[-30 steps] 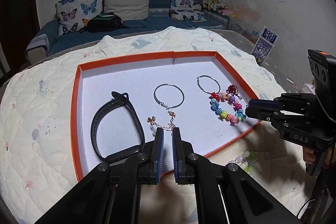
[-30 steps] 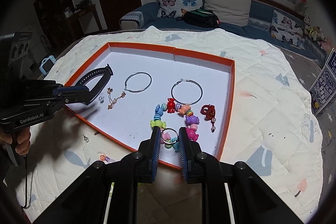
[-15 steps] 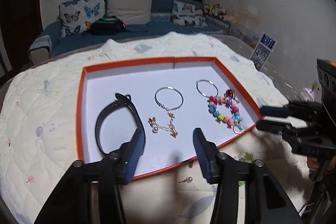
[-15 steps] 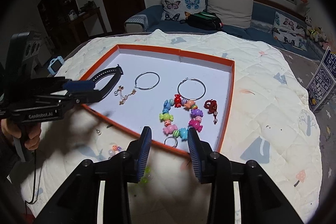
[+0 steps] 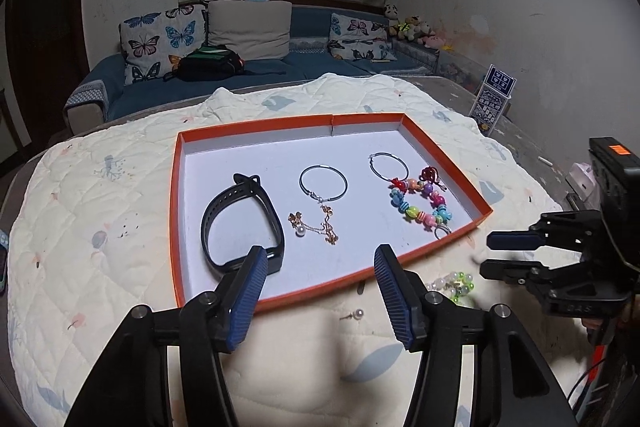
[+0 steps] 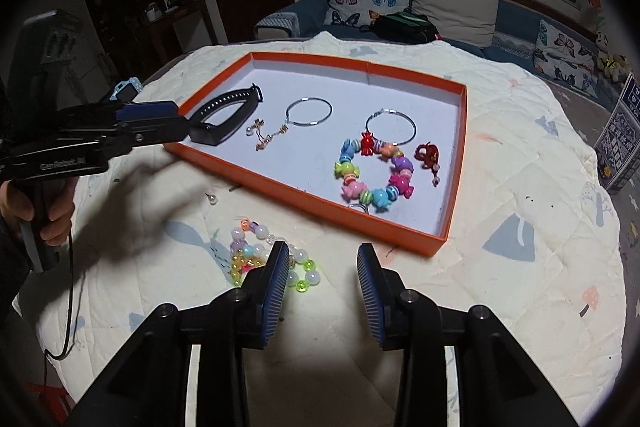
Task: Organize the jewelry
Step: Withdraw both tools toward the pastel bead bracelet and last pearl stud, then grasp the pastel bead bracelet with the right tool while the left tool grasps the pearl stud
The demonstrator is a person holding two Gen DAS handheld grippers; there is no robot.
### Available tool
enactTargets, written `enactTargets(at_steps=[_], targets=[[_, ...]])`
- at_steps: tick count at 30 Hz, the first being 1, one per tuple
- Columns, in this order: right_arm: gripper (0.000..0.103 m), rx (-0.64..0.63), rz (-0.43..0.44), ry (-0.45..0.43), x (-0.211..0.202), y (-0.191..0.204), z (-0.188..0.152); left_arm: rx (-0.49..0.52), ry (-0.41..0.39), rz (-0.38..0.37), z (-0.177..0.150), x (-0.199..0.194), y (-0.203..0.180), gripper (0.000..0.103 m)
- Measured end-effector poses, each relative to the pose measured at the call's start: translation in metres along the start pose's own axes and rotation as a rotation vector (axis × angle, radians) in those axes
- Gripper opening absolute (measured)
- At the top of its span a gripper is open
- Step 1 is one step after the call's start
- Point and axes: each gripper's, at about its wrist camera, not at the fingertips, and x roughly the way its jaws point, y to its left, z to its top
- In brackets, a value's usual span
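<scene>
An orange-rimmed tray [image 5: 174, 187] [image 6: 456, 163] lies on the quilt. In it lie a black wristband [image 5: 240, 223] [image 6: 224, 107], two silver hoops [image 5: 323, 183] [image 5: 389, 167], a gold chain with a pearl [image 5: 316, 225] [image 6: 266, 135], a colourful bead bracelet [image 5: 420, 203] [image 6: 372, 171] and a red charm [image 6: 427, 155]. A loose bead bracelet [image 6: 264, 255] [image 5: 452, 281] and a pearl stud [image 5: 356, 314] [image 6: 211, 199] lie on the quilt outside the tray. My left gripper [image 5: 320, 287] is open and empty before the tray's near edge. My right gripper [image 6: 322, 279] is open and empty, beside the loose bracelet.
The quilt [image 5: 100, 227] covers a round table. A sofa with butterfly cushions [image 5: 160, 39] and a black bag [image 5: 208, 67] stands behind. A printed card stand [image 5: 494, 99] sits at the far right edge. A blue watch [image 6: 126, 89] lies at the quilt's left edge.
Both grippers have opened wide and pulled back from the tray. The gold chain and the colourful bracelet now lie released in the tray.
</scene>
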Motion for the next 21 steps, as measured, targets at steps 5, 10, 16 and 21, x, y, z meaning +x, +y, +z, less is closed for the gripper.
enactTargets(at_steps=[5, 10, 16, 21], targets=[[0.028, -0.037, 0.002, 0.021, 0.01, 0.007, 0.001, -0.004, 0.015, -0.003, -0.008, 0.002, -0.001, 0.06], [0.026, -0.078, -0.006, 0.049, 0.021, 0.012, 0.0, 0.014, 0.035, -0.023, -0.016, 0.006, -0.006, 0.06], [0.016, -0.116, -0.005, 0.065, 0.027, 0.018, -0.003, 0.063, 0.063, -0.05, -0.027, 0.008, -0.013, 0.06], [0.012, -0.129, 0.001, 0.066, 0.024, 0.021, -0.007, 0.115, 0.094, -0.08, -0.037, 0.016, -0.023, 0.06]])
